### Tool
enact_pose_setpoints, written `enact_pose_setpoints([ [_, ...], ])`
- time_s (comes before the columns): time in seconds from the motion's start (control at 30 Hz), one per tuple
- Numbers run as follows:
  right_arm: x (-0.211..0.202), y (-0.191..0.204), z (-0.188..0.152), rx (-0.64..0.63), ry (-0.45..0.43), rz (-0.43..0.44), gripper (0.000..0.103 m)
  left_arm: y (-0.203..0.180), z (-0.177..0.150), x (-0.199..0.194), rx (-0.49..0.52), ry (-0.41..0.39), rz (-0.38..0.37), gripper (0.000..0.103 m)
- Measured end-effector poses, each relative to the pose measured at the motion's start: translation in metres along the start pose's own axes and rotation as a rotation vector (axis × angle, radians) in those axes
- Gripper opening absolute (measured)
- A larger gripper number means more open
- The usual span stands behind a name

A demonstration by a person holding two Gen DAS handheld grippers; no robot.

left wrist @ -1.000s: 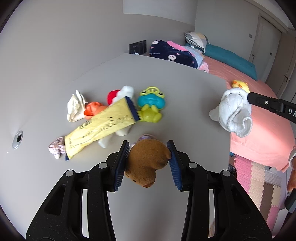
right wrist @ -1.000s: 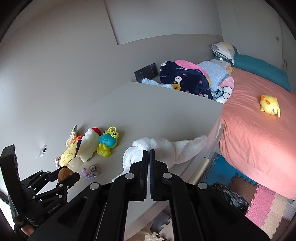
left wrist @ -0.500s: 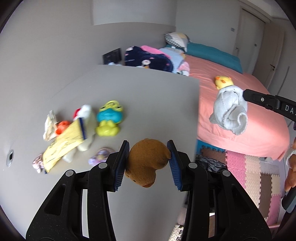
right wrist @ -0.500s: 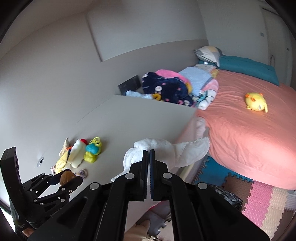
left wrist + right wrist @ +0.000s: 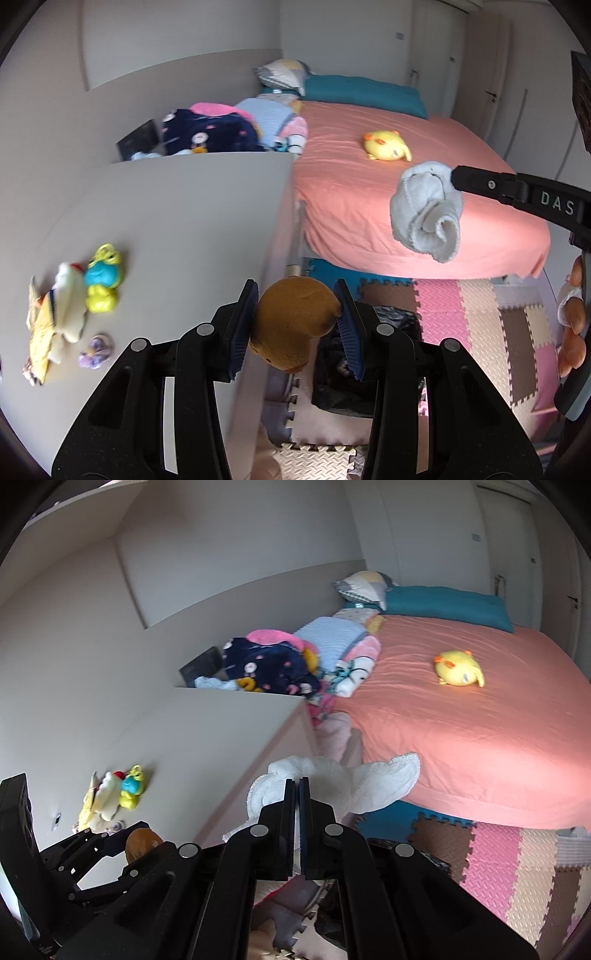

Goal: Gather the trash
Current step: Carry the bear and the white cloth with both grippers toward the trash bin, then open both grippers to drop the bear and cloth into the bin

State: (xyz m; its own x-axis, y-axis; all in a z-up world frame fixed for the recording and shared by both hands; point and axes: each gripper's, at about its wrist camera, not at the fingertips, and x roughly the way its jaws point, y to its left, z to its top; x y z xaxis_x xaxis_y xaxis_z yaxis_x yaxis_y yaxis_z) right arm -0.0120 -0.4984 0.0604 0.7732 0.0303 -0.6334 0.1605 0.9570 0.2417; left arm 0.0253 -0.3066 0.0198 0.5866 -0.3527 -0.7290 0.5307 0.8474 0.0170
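The brown plush lump (image 5: pixel 295 325) sits clenched between my left gripper's (image 5: pixel 295 328) blue-padded fingers (image 5: pixel 242 332), held in the air past the near right edge of the tabletop (image 5: pixel 166 229) and above a black bag (image 5: pixel 369 354) lying on the foam mat floor (image 5: pixel 476 314). My right gripper (image 5: pixel 298 819) has its fingers (image 5: pixel 290 823) pressed almost together on a white cloth (image 5: pixel 332 782), which bunches out ahead of them and trails off to the right; in the left wrist view that same cloth hangs at the right, off the tabletop and in front of the pink bed (image 5: pixel 388 206). Back on the tabletop, at its near left, I can see a cluster of things: a blue and green frog toy (image 5: pixel 101 282), a white bottle with a red cap (image 5: pixel 70 299) just beside it, a yellow packet (image 5: pixel 40 332) overlapping the bottle, and a small purple item (image 5: pixel 94 347) a little nearer (too blurred for me to say what it is). A yellow plush toy (image 5: pixel 386 146) lies on the bed well apart from everything else, and a heap of folded clothes and blankets (image 5: pixel 236 125) sits at the far end of the tabletop against the wall.
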Motion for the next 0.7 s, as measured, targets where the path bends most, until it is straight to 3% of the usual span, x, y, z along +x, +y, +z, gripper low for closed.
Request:
enact_pose_setpoints([
  [0.4,-0.019,-0.064,-0.010,0.079,-0.001,-0.098,0.002,-0.064,0.008,0.027,0.094,0.044,-0.109,0.042],
  [0.63,-0.017,-0.091,-0.016,0.140,0.016,-0.123,0.003,-0.088,0.004,0.049,0.123,0.112,-0.162,0.042],
  [0.67,-0.015,-0.096,-0.015,0.158,0.021,-0.119,0.004,-0.092,0.004,0.051,0.131,0.128,-0.171,0.042],
  [0.7,-0.011,-0.100,-0.014,0.170,0.031,-0.133,0.021,-0.097,0.002,0.057,0.148,0.162,-0.183,0.053],
])
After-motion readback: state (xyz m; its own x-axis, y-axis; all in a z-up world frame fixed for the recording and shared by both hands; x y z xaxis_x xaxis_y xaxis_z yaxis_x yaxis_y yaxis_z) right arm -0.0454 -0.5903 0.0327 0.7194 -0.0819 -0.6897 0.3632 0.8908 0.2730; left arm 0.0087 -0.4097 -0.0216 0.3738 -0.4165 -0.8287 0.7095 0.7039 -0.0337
